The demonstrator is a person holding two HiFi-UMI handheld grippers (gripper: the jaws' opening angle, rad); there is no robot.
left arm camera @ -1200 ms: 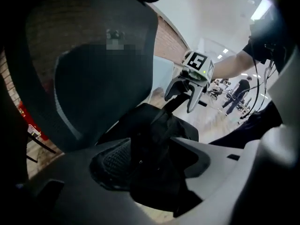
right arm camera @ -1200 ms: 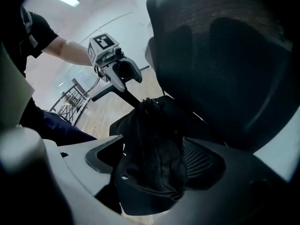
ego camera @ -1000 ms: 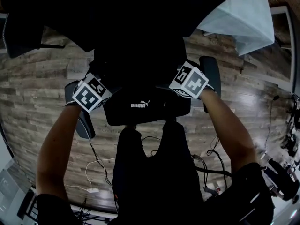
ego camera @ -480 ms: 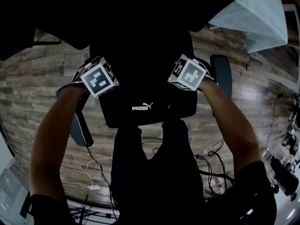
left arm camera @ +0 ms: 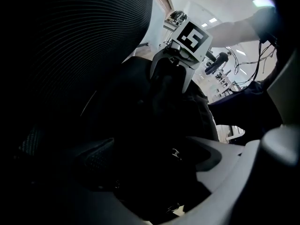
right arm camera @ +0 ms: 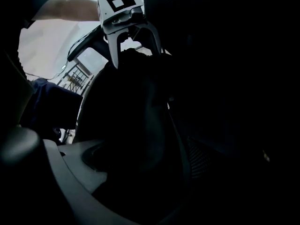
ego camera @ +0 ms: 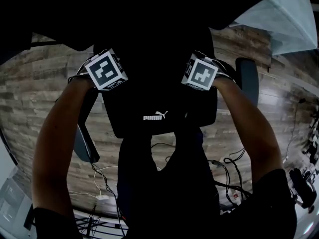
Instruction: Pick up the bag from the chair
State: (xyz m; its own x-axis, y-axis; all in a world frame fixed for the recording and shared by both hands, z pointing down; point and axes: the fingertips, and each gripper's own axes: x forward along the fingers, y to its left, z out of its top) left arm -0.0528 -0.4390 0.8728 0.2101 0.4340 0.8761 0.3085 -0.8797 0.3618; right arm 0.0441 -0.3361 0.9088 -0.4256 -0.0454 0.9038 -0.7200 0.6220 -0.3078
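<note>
A black bag (ego camera: 159,116) with a white leaping-cat logo stands on a dark office chair, straight below me. My left gripper's marker cube (ego camera: 105,69) is at the bag's upper left, my right gripper's cube (ego camera: 201,72) at its upper right. In the right gripper view my left gripper (right arm camera: 134,60) straddles the bag's top with its jaws spread, having just been opening. In the left gripper view my right gripper (left arm camera: 169,81) likewise stands open astride the bag (left arm camera: 159,125), its jaws also lately opening. Neither gripper's pads press on the fabric.
The chair's mesh backrest (left arm camera: 93,32) rises just behind the bag. Its armrests (ego camera: 84,138) (ego camera: 247,78) flank the bag. Cables (ego camera: 99,183) lie on the wooden floor (ego camera: 45,93). A pale sheet (ego camera: 284,19) is at the upper right. My dark trouser legs (ego camera: 164,193) stand close to the seat.
Both grippers have gone down onto the bag's two sides and their cubes have shifted upward in the head view. The left jaws have spread wider. The bag now looks nearer.
</note>
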